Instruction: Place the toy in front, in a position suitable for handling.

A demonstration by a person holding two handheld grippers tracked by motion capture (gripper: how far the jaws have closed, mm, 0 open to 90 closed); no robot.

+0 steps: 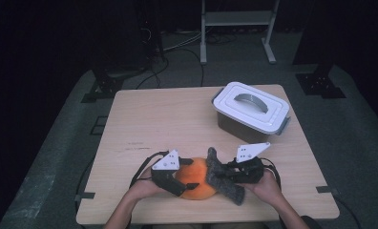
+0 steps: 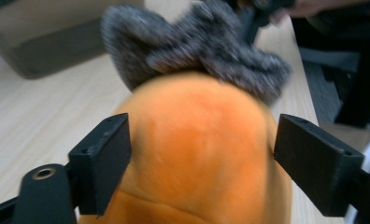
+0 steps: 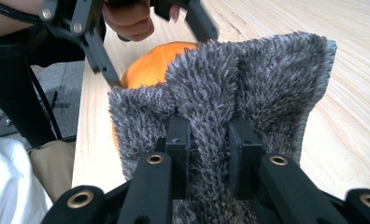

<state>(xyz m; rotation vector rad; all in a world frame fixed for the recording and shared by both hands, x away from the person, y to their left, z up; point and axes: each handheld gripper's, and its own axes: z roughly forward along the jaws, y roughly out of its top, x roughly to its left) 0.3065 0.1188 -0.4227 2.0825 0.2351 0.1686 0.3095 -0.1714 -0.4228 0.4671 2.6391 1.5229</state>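
Observation:
A round orange squash-like thing [image 1: 196,185] lies near the table's front edge. My left gripper [image 1: 188,174] is shut on it, one black jaw pressed to each side. In the left gripper view the orange thing [image 2: 197,112] bulges up between that gripper's [image 2: 202,156] jaws. A grey fuzzy cloth [image 1: 224,180] is draped against the orange thing's right side. My right gripper [image 1: 231,174] is shut on a fold of it. The right gripper view has the cloth [image 3: 253,79] pinched in the gripper [image 3: 211,140], with the orange thing [image 3: 150,65] behind it.
A grey storage box with a white handled lid [image 1: 251,110] stands at the table's back right, and is a blur in the left gripper view [image 2: 33,42]. The wooden table [image 1: 153,124] is bare at the left and middle. Beyond it, stands and cables cover the dark floor.

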